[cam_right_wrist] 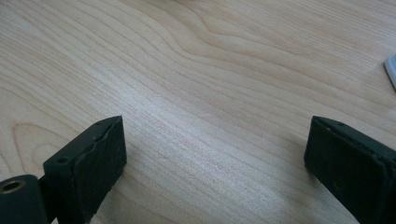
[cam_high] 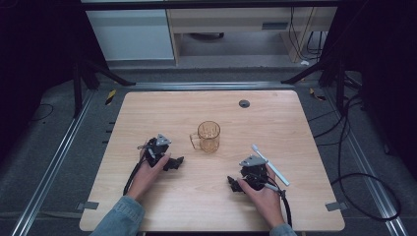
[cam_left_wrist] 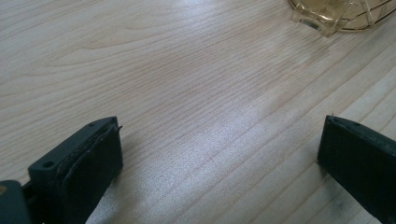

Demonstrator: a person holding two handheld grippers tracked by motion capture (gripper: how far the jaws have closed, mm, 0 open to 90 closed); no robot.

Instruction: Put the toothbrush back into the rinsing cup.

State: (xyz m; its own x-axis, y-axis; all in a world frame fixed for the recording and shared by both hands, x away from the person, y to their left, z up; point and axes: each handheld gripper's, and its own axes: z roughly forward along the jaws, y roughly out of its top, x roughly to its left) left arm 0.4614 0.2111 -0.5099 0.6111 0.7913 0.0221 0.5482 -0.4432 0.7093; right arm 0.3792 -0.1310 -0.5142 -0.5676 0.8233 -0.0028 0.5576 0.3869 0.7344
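— Starting at the left: how does the left gripper (cam_high: 173,162) stand?
— Jaws wide apart, nothing between them, low over the table (cam_high: 147,113).
— And the amber mug (cam_high: 209,136)?
— Upright mid-table, handle leftward.
— The right gripper (cam_high: 235,184)?
— Spread wide too, empty; a white toothbrush (cam_high: 270,164) lies just beside it.

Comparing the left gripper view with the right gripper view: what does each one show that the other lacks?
Left gripper view: the base and handle of the amber glass mug at the top right edge. Right gripper view: a sliver of the white toothbrush at the right edge. Shared: bare wooden table between two black jaws standing wide apart with nothing between them, so the left gripper and right gripper are both open.
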